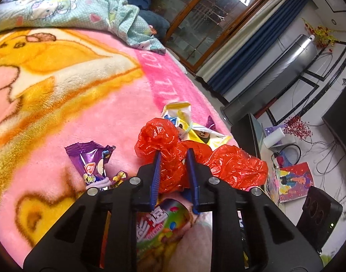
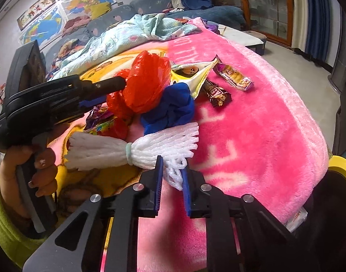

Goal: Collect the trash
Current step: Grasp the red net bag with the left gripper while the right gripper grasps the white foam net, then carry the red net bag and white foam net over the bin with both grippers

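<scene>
My left gripper point(image 1: 174, 153) is shut on a crumpled red plastic bag point(image 1: 173, 170) above the pink blanket point(image 1: 118, 104); the bag also shows in the right wrist view point(image 2: 145, 86). My right gripper point(image 2: 171, 165) is shut on a white foam net point(image 2: 136, 146) bound by a pale band. Around them lie a purple snack wrapper point(image 1: 91, 161), a white-and-yellow wrapper point(image 1: 184, 120), a colourful candy bag point(image 1: 163, 224), a blue crumpled bag point(image 2: 173, 108), a brown wrapper point(image 2: 218, 94) and a purple biscuit wrapper point(image 2: 235, 77).
A teal cartoon quilt point(image 1: 66, 6) is bunched at the far end of the bed. The bed's edge drops to the floor on the right point(image 2: 304, 86). A silver tower unit point(image 1: 274, 72), cables and a speaker point(image 1: 320, 217) stand beside the bed.
</scene>
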